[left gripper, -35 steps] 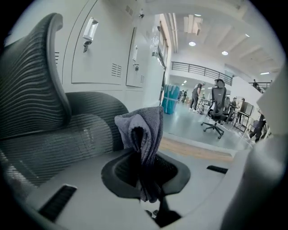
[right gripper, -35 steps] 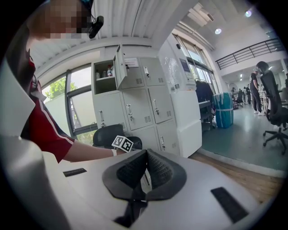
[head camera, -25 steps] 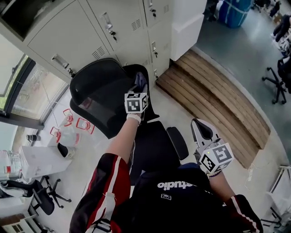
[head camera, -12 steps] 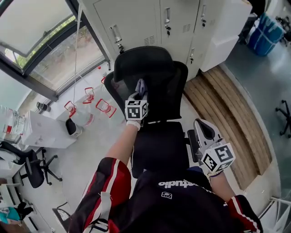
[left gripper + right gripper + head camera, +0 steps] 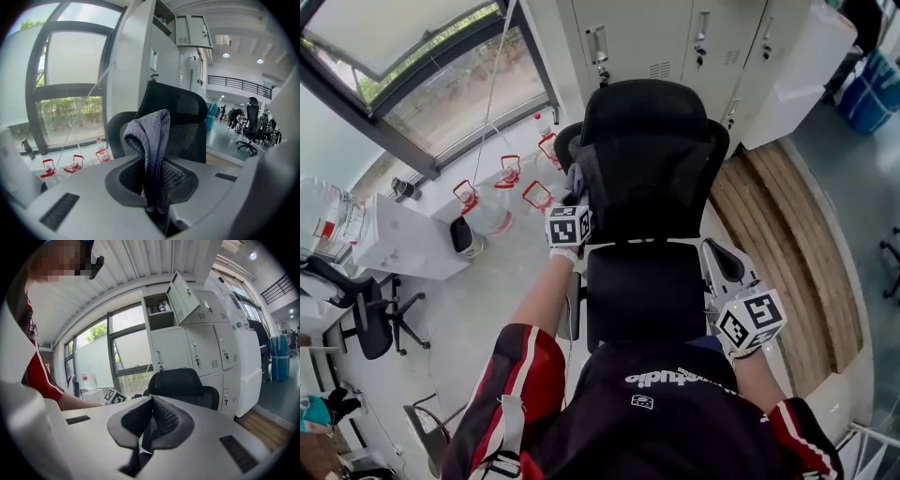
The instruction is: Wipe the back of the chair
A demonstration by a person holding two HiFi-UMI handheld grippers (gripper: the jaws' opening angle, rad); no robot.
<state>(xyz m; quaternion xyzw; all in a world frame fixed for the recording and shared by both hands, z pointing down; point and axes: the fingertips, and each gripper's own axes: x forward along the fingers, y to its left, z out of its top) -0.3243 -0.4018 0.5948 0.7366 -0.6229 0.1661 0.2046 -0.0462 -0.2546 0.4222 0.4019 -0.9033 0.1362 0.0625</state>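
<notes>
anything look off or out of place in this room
One upper locker door hangs open behind the chair, showing small items inside, while the lockers below are shut. Nothing else stands out.

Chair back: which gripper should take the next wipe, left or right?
Left. The left gripper is shut on the grey cloth, up at the left edge of the chair back. The right gripper is shut on nothing, low beside the seat.
</notes>
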